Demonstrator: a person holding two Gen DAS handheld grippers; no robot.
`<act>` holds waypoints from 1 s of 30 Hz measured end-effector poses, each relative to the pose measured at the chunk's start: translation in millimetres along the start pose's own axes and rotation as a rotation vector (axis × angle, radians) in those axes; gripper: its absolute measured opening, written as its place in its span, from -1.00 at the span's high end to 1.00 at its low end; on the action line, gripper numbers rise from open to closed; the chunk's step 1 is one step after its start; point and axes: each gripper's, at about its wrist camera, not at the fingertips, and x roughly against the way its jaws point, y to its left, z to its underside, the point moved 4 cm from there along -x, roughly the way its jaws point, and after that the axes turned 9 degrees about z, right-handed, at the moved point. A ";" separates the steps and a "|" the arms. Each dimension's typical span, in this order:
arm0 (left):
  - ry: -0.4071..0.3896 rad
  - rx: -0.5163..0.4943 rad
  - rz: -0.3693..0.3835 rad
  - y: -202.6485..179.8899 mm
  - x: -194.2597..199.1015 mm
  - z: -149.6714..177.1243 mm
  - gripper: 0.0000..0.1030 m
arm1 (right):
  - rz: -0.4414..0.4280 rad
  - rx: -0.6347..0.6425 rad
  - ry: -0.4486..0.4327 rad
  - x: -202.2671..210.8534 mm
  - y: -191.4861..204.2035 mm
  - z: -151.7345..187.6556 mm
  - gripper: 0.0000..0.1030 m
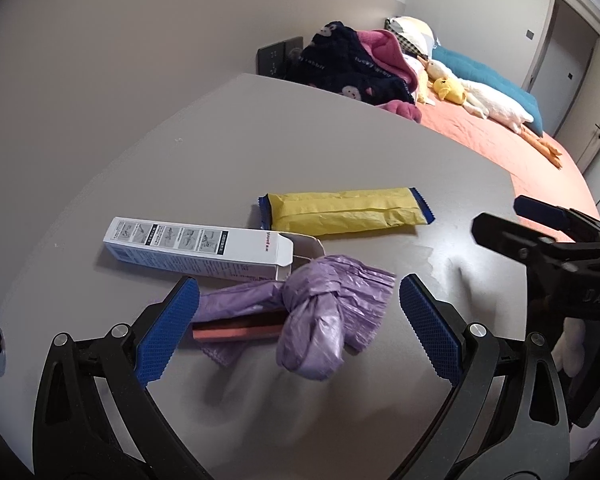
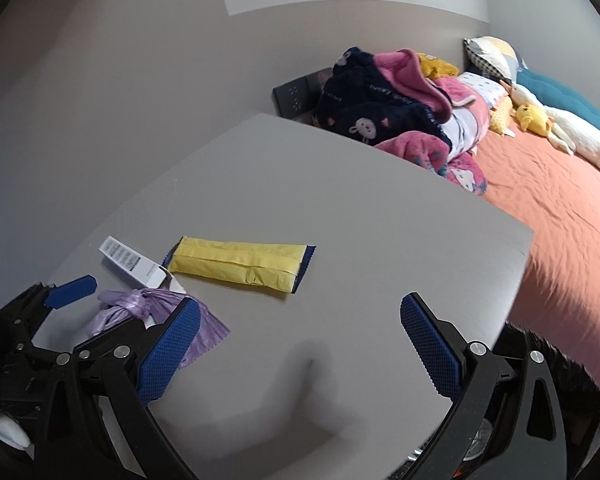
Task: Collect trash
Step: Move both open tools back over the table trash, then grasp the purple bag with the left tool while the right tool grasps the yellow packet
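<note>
Left wrist view puts your left gripper [image 1: 298, 332] low over the grey table [image 1: 340, 152], its blue pads [image 1: 428, 328] spread wide apart with nothing pinched between them. Sitting in that gap is the knotted purple trash bag [image 1: 312, 320], crumpled and lying on the tabletop, closer to the pad at 9 o'clock than to the one at 3 o'clock. A flat pink and black strip [image 1: 236, 330] pokes out from under the bag toward 9 o'clock. At 11 o'clock from the bag lies the white carton [image 1: 196, 250], flat on its side with its end flap open and touching the bag's folds. At 12 o'clock, beyond the carton's open end, you have the yellow wrapper [image 1: 346, 212] with blue crimped ends, lying flat and apart from the bag. Your right gripper [image 1: 540, 220] enters at 3 o'clock.

From the right wrist view, your right gripper [image 2: 300, 346] also stands wide apart, holding nothing, over bare table [image 2: 340, 208]. The purple trash bag [image 2: 140, 312] lies at 9 o'clock, partly behind your pad, with the left gripper [image 2: 80, 312] around it. The yellow wrapper [image 2: 238, 264] sits at 11 o'clock, the white carton [image 2: 134, 266] at 10 o'clock. Behind the table at 1 o'clock is a bed [image 2: 540, 208] with bundled blankets [image 2: 384, 108] and plush ducks [image 2: 552, 124].
</note>
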 end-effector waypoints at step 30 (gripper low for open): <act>-0.047 0.026 0.100 23.1 23.2 -5.8 0.59 | 0.017 0.328 0.077 -80.0 63.6 -19.6 -0.94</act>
